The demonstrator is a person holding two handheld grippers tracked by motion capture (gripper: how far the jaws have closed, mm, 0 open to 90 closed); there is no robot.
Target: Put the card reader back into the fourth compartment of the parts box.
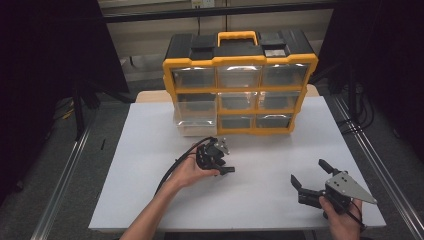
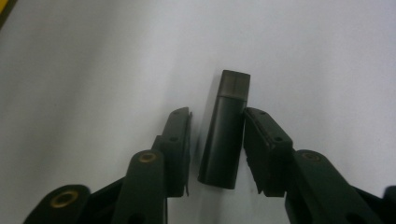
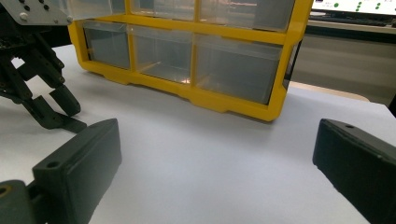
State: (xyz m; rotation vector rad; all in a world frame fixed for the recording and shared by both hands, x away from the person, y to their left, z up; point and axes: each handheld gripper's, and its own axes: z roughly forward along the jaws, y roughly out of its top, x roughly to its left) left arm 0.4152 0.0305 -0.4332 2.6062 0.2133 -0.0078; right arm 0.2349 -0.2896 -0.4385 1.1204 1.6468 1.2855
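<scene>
White, matte tabletop [image 1: 260, 165] up front, and at its far edge sits a yellow-and-black organizer [image 1: 240, 82] with clear plastic drawers, the lower-left drawer [image 1: 195, 119] pulled out. Left gripper [image 2: 217, 135] points down at the table, jaws partly open around a small dark rectangular block [image 2: 224, 130] lying flat; the right-hand jaw in the left gripper view touches its side, the other stands just off. Right gripper [image 1: 309, 177] hovers near the table's near right corner, jaws spread wide, nothing between them.
</scene>
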